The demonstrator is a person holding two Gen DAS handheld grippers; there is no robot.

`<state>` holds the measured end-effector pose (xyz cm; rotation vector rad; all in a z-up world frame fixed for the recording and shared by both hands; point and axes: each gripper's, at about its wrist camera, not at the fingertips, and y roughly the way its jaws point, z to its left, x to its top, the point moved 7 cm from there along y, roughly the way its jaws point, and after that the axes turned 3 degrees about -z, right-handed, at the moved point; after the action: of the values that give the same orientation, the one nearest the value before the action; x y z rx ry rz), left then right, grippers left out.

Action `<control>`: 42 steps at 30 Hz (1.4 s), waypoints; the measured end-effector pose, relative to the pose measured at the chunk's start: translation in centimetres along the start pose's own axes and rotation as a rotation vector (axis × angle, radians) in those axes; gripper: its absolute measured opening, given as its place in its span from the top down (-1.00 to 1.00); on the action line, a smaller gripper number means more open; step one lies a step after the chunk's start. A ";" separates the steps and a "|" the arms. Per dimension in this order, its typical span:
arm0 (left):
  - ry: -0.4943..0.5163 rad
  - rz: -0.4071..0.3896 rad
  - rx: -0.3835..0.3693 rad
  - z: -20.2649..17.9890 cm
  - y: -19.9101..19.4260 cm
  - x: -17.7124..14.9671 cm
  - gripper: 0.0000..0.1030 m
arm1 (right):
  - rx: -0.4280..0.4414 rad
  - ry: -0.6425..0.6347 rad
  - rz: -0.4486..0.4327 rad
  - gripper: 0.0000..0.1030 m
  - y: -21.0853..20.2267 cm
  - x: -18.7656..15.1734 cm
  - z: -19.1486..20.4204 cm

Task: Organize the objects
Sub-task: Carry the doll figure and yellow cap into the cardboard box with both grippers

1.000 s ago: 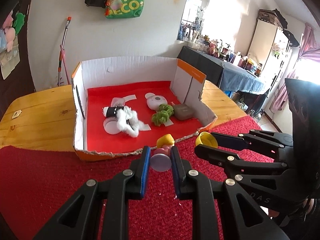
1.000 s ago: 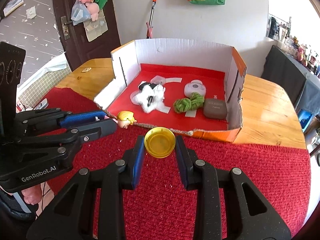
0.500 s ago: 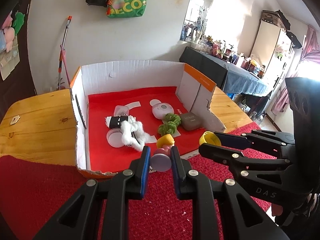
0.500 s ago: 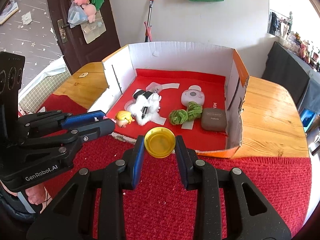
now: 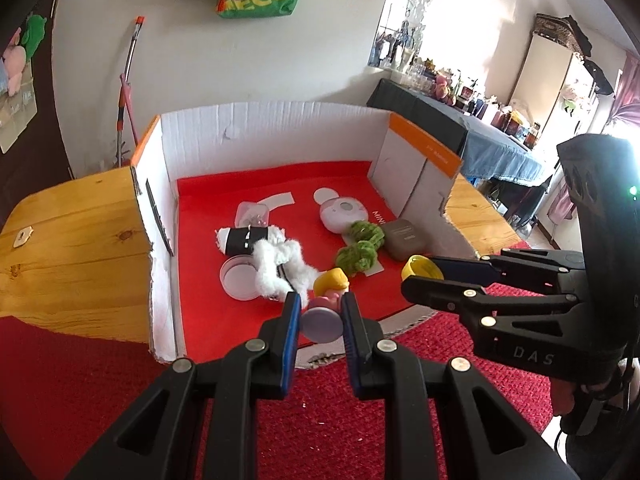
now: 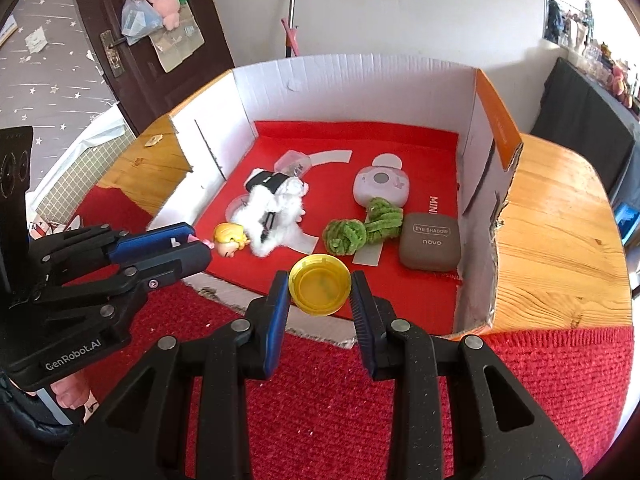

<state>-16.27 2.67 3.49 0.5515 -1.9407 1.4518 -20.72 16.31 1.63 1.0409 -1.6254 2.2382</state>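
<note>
We see the small doll figure (image 5: pixel 328 300) pinched by its round base in our left tongs (image 5: pixel 318 316) and the yellow lid (image 6: pixel 320 289) clamped in our right tongs (image 6: pixel 319 292) — both held over the front edge of the cardboard box (image 6: pixel 360 80) on the worktop (image 6: pixel 560 220).

A small blonde doll (image 5: pixel 329 286) with a lilac round base sits lower centre of the left view, clamped, head pointing away. A yellow lid (image 6: pixel 320 289), hollow side facing the camera, sits centre of the right view, clamped.
</note>
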 end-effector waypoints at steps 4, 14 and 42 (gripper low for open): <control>-0.007 0.031 -0.002 0.4 0.9 -0.4 0.59 | 0.004 0.004 0.028 0.44 0.9 0.0 -0.3; -0.019 0.094 0.008 1.4 3.0 -1.1 0.59 | -0.007 0.008 0.100 0.44 3.1 -0.3 -1.0; -0.049 0.128 0.018 3.0 6.0 -0.4 0.59 | -0.001 0.041 0.124 0.44 5.5 0.2 -2.0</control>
<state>-20.71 1.60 -1.44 0.4830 -2.0356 1.5489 -24.68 15.94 -2.74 0.9112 -1.7185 2.3191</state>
